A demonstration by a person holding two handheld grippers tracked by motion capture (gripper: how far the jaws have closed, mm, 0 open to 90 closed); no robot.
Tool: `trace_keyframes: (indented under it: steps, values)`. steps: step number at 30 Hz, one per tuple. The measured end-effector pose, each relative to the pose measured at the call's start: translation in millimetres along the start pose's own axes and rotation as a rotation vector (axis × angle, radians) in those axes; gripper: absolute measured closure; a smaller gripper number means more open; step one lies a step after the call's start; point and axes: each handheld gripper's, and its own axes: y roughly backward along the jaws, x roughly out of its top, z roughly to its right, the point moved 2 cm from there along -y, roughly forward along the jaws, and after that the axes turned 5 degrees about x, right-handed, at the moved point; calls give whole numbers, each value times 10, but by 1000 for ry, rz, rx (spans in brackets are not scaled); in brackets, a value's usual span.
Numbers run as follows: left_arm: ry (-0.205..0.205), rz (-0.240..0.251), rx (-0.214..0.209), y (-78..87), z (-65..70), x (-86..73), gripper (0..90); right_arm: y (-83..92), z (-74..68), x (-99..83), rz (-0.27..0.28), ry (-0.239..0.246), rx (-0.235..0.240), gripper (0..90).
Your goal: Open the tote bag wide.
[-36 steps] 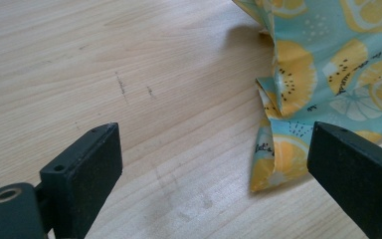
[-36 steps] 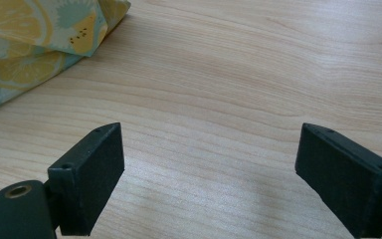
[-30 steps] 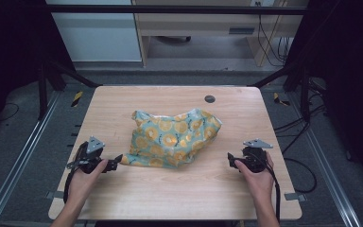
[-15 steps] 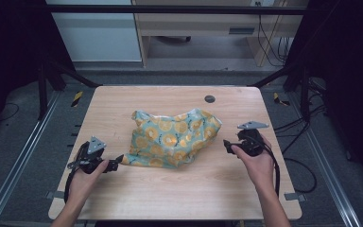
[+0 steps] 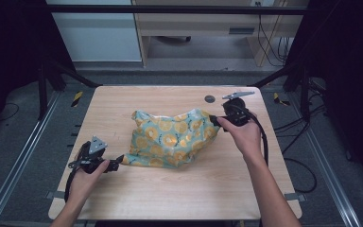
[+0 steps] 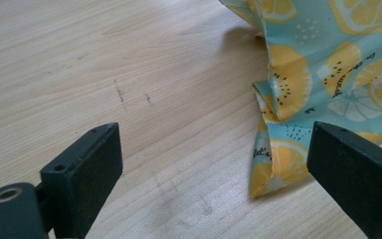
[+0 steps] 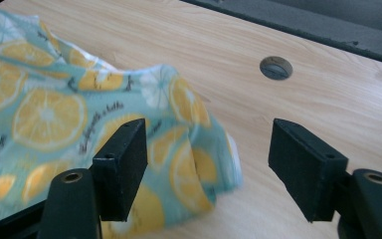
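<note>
Lemon-print cloth (image 5: 172, 139) lying crumpled near the middle of the wooden counter (image 5: 170, 198), bunched into a loose heap with folds standing up and a low corner trailing toward the near-left. Thin printed fabric, teal with yellow citrus slices and small lettering; judged light, limp and not at all fragile, likely to sag and slide over the smooth wood rather than hold any shape.

Left tool (image 5: 119, 161) resting low at the cloth's near-left corner, jaws spread wide, nothing pinched; in the left gripper view the folded corner (image 6: 273, 164) lying on the wood between the jaws, closer to the right one, neither pad pressing on it. Left hand (image 5: 85, 177) close to the near-left edge of the counter.

Right tool (image 5: 214, 119) brought up to the cloth's far-right end, jaws having just been closing yet apart, with the rounded hem (image 7: 199, 164) sitting between them in the right gripper view and no pad pressing it. Right hand (image 5: 246, 135) raised above the counter's right half. Small round grommet (image 5: 210, 99) near the far edge, well clear of the fabric.

Best hold, as a judgement: a corner or doubled hem, where two layers give the pads something to bite; a single thin layer might slip out. Taking both opposite corners and drawing them apart should shake the heap flat; lifting from the middle would only gather more folds.
</note>
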Motion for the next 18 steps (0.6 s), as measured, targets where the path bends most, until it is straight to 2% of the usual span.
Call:
trace_keyframes:
  steps: [6,9,11,13,17,18]
  values:
    - [4,9,-5,3,-11,5,70,-313,-10,241,-10,-29,21,314]
    - [7,9,-8,-6,-18,7,71,-388,-14,261,-18,-43,23,325]
    - [7,10,-7,-5,-18,9,71,-517,-13,262,-64,-41,20,334]
    - [7,14,-9,2,-17,12,71,-578,-20,254,-78,-42,22,350]
    - [5,11,-11,1,-16,10,71,-649,-34,228,-113,-25,23,429]
    - [6,12,-11,1,-16,10,71,-680,-50,217,-128,-21,34,493]
